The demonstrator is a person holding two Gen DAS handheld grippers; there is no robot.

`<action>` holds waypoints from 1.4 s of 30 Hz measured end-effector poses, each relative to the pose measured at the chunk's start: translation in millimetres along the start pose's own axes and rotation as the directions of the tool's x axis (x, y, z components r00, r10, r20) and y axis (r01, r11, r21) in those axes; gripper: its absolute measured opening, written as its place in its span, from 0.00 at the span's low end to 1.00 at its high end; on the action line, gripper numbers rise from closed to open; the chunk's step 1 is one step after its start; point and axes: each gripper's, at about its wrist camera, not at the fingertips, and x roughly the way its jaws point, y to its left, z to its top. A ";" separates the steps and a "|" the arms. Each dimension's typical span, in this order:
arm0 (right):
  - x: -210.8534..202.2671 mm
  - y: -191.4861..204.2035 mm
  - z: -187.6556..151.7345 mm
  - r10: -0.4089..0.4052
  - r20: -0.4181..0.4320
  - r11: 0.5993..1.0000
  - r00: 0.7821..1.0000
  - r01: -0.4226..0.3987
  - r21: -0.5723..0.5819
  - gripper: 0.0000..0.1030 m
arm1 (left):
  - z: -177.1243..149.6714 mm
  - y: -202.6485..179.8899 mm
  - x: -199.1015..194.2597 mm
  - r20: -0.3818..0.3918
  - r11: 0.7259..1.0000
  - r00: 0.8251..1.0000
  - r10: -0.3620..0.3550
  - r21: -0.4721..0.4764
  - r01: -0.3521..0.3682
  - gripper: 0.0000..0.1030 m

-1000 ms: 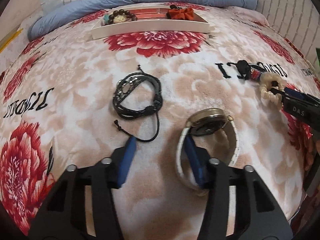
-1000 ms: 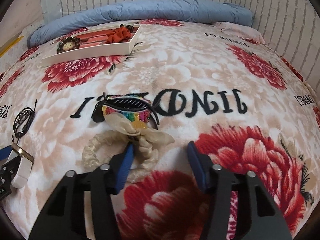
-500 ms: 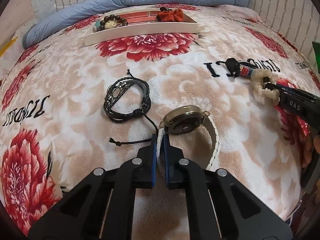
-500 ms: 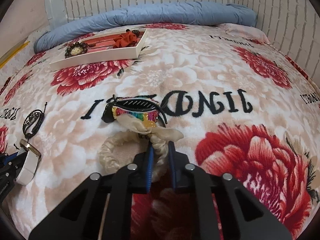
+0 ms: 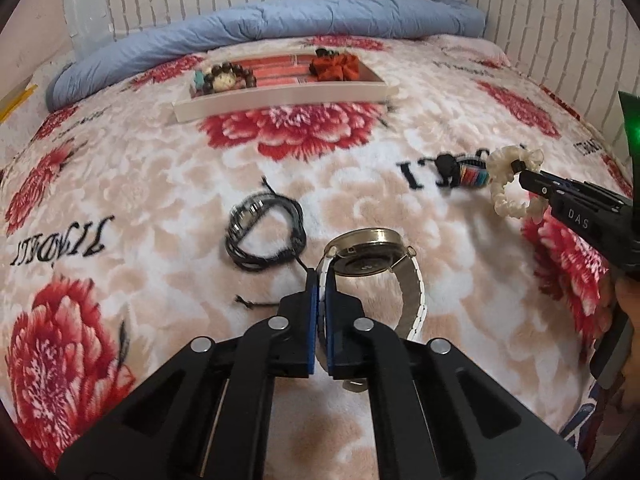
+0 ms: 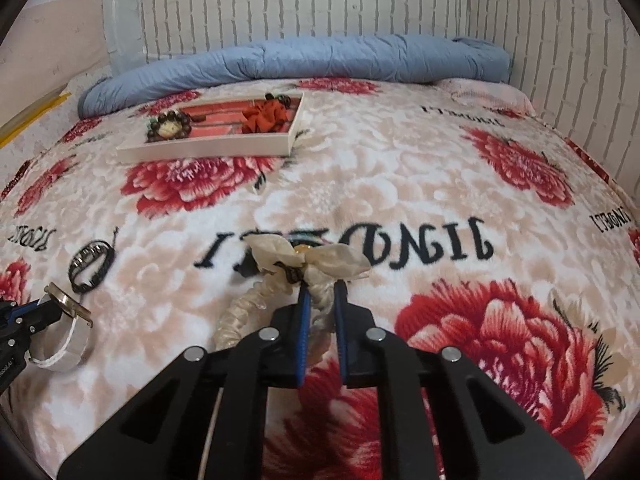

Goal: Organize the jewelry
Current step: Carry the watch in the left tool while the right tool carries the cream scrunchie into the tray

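My left gripper [image 5: 321,280] is shut on the white strap of a gold-cased watch [image 5: 370,258] and holds it above the blanket; the watch also shows in the right wrist view [image 6: 66,322]. My right gripper [image 6: 320,290] is shut on a cream scrunchie with a bow [image 6: 308,264], lifted off the blanket; it also shows in the left wrist view [image 5: 512,184]. A black cord bracelet [image 5: 264,226] lies on the blanket left of the watch. A multicoloured hair clip [image 5: 466,170] lies behind the scrunchie. A white tray [image 5: 280,98] at the back holds a bead bracelet [image 5: 222,76] and a red scrunchie [image 5: 334,67].
The bed is covered by a floral plush blanket [image 5: 120,168]. A rolled blue quilt [image 6: 300,58] lies along the brick-pattern wall behind the tray. The bed's right edge runs close to the wall.
Both grippers closed from open, the left on the watch strap and the right on the cream scrunchie. Both then rose, lifting the watch and the scrunchie off the blanket.
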 end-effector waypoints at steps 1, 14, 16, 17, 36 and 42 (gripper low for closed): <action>-2.9 1.8 4.2 -0.002 0.011 1.000 1.000 0.002 -0.004 0.11 | 3.8 2.9 -3.2 0.012 1.000 1.000 0.001 -0.002 -0.001 0.02; -0.8 24.0 68.1 0.013 0.096 1.000 0.995 -0.013 0.004 0.11 | 76.9 58.1 -17.6 0.153 0.997 0.986 0.066 -0.047 -0.060 0.02; 4.6 27.5 79.5 0.015 0.105 1.000 0.994 -0.016 0.008 0.11 | 92.5 66.5 -15.0 0.174 0.997 0.982 0.073 -0.049 -0.065 0.02; 8.7 30.7 87.7 0.015 0.113 1.000 0.994 -0.016 0.009 0.11 | 100.9 70.8 -12.3 0.183 0.996 0.980 0.077 -0.052 -0.069 0.02; 113.2 94.3 200.4 0.010 0.236 0.999 0.972 -0.017 0.028 0.11 | 223.2 121.1 89.7 0.262 0.983 0.951 0.165 -0.126 -0.136 0.02; 154.0 104.6 210.3 -0.014 0.216 1.000 0.976 0.008 0.031 0.11 | 243.9 135.8 132.5 0.242 0.976 0.952 0.189 -0.150 -0.155 0.03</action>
